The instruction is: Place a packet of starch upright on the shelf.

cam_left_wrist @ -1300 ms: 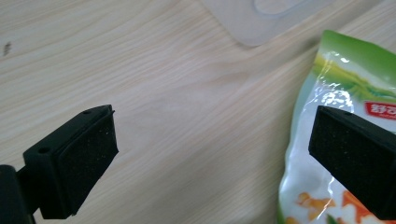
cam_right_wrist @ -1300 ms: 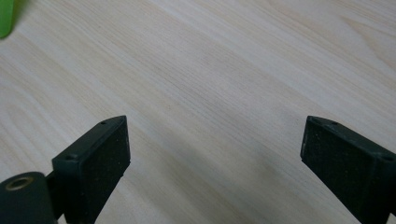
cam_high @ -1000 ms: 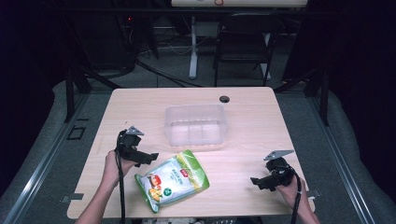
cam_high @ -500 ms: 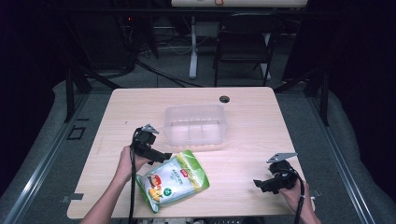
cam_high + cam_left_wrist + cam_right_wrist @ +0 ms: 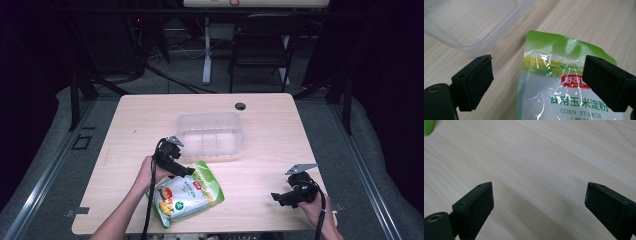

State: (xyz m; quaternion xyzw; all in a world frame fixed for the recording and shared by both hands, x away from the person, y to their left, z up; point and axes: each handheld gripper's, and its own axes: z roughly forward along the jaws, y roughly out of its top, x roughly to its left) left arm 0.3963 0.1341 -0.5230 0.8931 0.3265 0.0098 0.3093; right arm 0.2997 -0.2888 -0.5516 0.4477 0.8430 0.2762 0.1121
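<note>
A green and white corn starch pouch (image 5: 187, 197) lies flat near the table's front edge. My left gripper (image 5: 186, 171) hovers at the pouch's upper left corner. In the left gripper view the pouch top (image 5: 564, 100) sits between the two black pads, and my left gripper (image 5: 537, 72) is open. Its jaws have just been closing a little, and neither pad presses on the pouch. My right gripper (image 5: 280, 196) rests low at the front right, its jaws wide apart over bare wood (image 5: 537, 202).
A clear plastic container (image 5: 210, 135) stands just behind the pouch, and its rim (image 5: 461, 25) lies close beyond the left jaw. A small dark grommet (image 5: 240, 106) sits near the wooden table's (image 5: 300, 135) far edge. A chair stands beyond the table.
My left hand has moved right and slightly down, from the table left of the pouch to the pouch's top corner. The right hand has stayed put.
</note>
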